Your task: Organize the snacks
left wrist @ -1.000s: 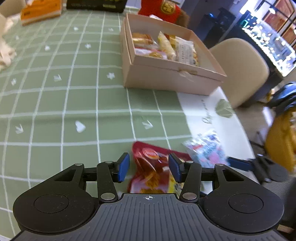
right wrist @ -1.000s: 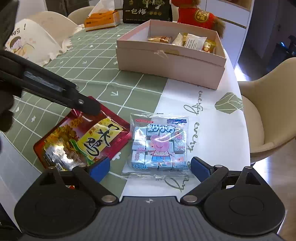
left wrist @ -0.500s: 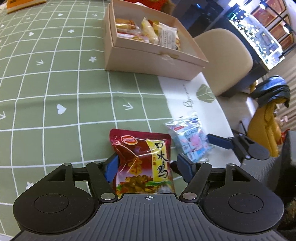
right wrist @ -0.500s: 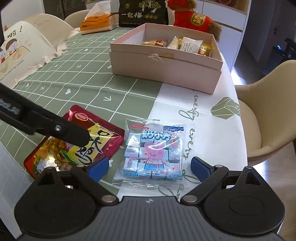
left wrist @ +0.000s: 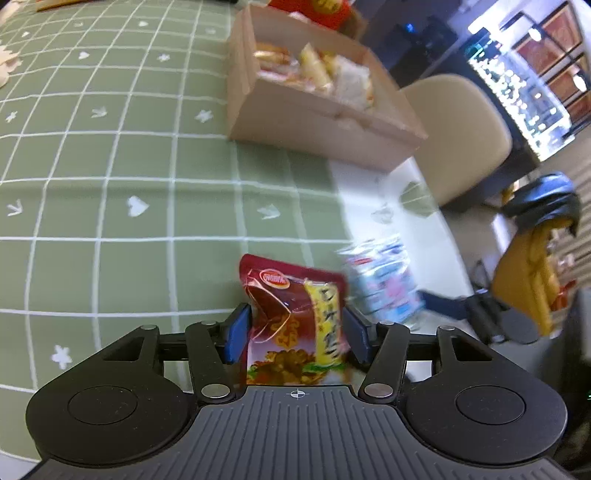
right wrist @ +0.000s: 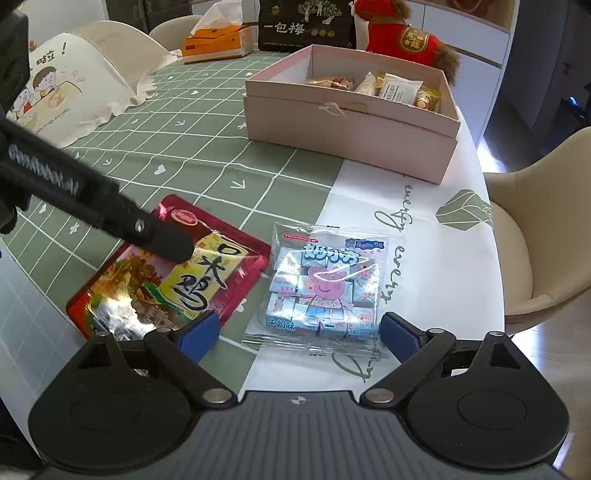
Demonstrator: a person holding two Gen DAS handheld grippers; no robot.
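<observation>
A red snack bag (left wrist: 295,325) (right wrist: 173,280) lies near the table's front edge, its sides bent up between the blue pads of my left gripper (left wrist: 295,338), which is shut on it. In the right wrist view the left gripper (right wrist: 166,243) reaches over the bag. A blue Peppa Pig candy pack (right wrist: 325,291) (left wrist: 384,284) lies flat to the right of the bag. My right gripper (right wrist: 299,332) is open, its pads either side of the pack's near edge. An open pink box (right wrist: 351,136) (left wrist: 317,125) holding several snacks stands further back.
A green grid tablecloth (right wrist: 177,140) covers the table. An orange tissue box (right wrist: 218,42), a black box (right wrist: 303,26) and a red plush toy (right wrist: 406,40) stand at the far end. Beige chairs (right wrist: 546,236) stand at the right side. A white cartoon bag (right wrist: 74,92) lies left.
My left gripper has closed its pads onto the red snack bag, buckling its sides. My right gripper has stayed open around the candy pack, shifted slightly.
</observation>
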